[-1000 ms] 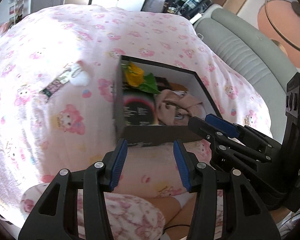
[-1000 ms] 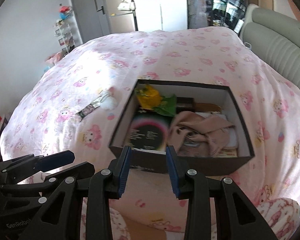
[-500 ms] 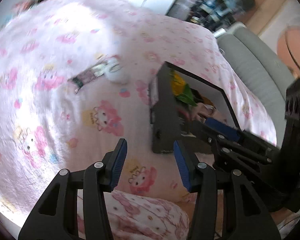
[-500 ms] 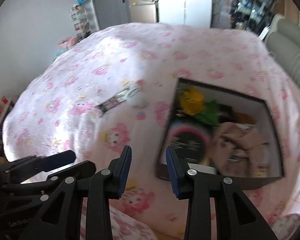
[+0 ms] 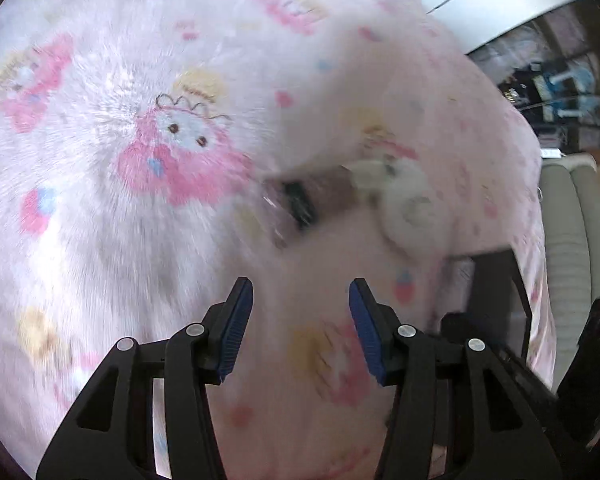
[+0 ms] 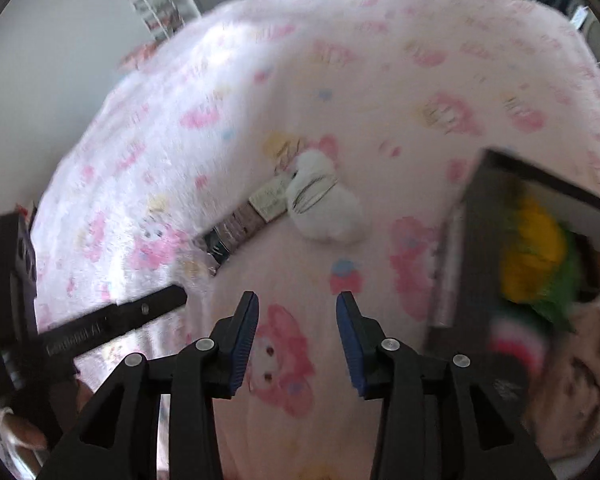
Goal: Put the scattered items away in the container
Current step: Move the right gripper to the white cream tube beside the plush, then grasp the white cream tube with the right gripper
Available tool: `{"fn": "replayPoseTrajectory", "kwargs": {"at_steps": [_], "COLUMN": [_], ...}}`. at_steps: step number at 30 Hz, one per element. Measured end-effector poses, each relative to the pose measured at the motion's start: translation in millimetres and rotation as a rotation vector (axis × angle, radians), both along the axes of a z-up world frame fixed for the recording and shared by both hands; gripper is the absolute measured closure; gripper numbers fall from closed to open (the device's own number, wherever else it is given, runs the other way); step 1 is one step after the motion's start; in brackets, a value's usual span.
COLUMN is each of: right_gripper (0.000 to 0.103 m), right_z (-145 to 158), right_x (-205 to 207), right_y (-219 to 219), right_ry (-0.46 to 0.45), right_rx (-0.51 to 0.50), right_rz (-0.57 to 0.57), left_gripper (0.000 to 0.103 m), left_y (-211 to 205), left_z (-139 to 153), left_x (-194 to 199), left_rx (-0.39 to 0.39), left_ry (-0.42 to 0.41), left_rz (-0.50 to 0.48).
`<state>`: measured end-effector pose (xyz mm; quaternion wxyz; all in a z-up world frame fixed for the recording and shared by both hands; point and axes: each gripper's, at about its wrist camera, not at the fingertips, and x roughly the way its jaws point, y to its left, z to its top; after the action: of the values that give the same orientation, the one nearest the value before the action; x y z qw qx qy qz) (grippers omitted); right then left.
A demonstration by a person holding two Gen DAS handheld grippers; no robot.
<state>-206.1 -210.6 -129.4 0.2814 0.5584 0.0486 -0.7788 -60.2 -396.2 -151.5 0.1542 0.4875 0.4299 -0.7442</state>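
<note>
A white rolled sock (image 6: pixel 324 204) and a flat dark packet (image 6: pixel 240 226) lie side by side on the pink bedspread (image 6: pixel 380 60). They also show in the left wrist view, the sock (image 5: pixel 404 200) right of the packet (image 5: pixel 300 204). The black box (image 6: pixel 480 208) at the right holds a yellow and green toy (image 6: pixel 536 248), a round dark disc and beige cloth. My left gripper (image 5: pixel 300 320) is open and empty, just short of the packet. My right gripper (image 6: pixel 296 320) is open and empty, nearer me than the sock. The left gripper's finger (image 6: pixel 120 320) shows at the lower left of the right wrist view.
The box edge (image 5: pixel 496 280) shows at the right in the left wrist view, with a grey padded headboard (image 5: pixel 572 240) behind it. A shelf with small things (image 6: pixel 160 4) and a grey wall stand beyond the bed.
Both grippers have swung left, away from the box and toward the sock and packet, which now look much closer. Both stayed open.
</note>
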Motion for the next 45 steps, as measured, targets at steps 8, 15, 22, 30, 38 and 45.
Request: {"fn": "replayPoseTrajectory", "kwargs": {"at_steps": [8, 15, 22, 30, 38, 45], "right_gripper": [0.067, 0.067, 0.067, 0.067, 0.062, 0.053], "right_z": [-47.8, -47.0, -32.7, -25.3, -36.9, -67.7], "right_x": [-12.5, -5.5, 15.7, 42.5, 60.4, 58.4], "right_y": [-20.0, -10.2, -2.4, -3.0, -32.7, -72.0], "right_ry": [-0.033, -0.045, -0.045, -0.066, -0.067, -0.122], "right_rx": [0.018, -0.018, -0.041, -0.075, -0.060, -0.066], "right_rz": [-0.015, -0.034, -0.040, 0.039, 0.158, 0.242], "left_gripper": [0.048, 0.072, 0.088, 0.088, 0.084, 0.064], "left_y": [-33.6, -20.6, 7.8, 5.7, -13.4, -13.1], "left_z": [-55.1, -49.8, -22.6, -9.8, -49.7, -54.1], "left_x": [-31.9, -38.7, 2.4, 101.1, 154.9, 142.7], "left_rx": [0.190, 0.139, 0.175, 0.179, 0.205, 0.221], "left_ry": [0.069, 0.102, 0.132, 0.114, 0.024, 0.056], "left_rz": [0.028, -0.013, -0.100, -0.110, 0.068, 0.089]}}
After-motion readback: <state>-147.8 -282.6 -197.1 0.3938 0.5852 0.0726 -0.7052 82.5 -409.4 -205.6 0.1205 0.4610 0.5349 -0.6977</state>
